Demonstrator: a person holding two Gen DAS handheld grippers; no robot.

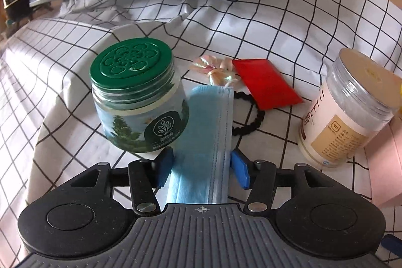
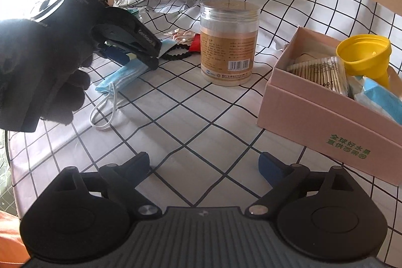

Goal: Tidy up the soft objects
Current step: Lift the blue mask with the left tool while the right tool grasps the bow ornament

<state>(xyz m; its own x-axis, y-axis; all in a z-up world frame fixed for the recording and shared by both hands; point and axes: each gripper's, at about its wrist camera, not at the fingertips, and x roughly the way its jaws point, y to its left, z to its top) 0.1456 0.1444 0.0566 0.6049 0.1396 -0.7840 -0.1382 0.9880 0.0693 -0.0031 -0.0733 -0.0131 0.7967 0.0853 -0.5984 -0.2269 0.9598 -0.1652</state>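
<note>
The blue face mask (image 1: 201,142) lies folded on the checked cloth of the surface (image 1: 289,24), running from the left claw (image 1: 202,163) out toward 12 o'clock in the left wrist view. The claw's blue pads (image 1: 164,167) stand either side of the folded strip, close against its edges. Whether they already pinch it cannot be told from these views; the jaws are part-closed around it at least. From the right wrist view the mask's white ear loop (image 2: 105,114) trails loose on the cloth below the gloved left hand (image 2: 42,82).

The mask looks very light, limp and thin. It will probably sag and unfold once lifted, and the loops may drag or snag on nearby things. A grip across the stacked pleats near the middle, where the layers are thickest, seems the safest hold. A pinch on a single edge would likely slip.

The green-lidded jar (image 1: 137,97) stands touching the mask at 10 o'clock, so a careless lift could nudge it. A black hair tie (image 1: 248,122) lies just beside the mask at 1 o'clock, with a shiny bow (image 1: 216,69) and a red packet (image 1: 266,84) beyond. A clear canister (image 1: 346,109) stands at 3 o'clock.

The right claw (image 2: 203,166) hangs wide open over bare cloth, holding nothing. The pink box (image 2: 314,114) at its 2 o'clock already holds cotton swabs (image 2: 319,72), a yellow funnel (image 2: 364,54) and something blue, and is the likely destination.
</note>
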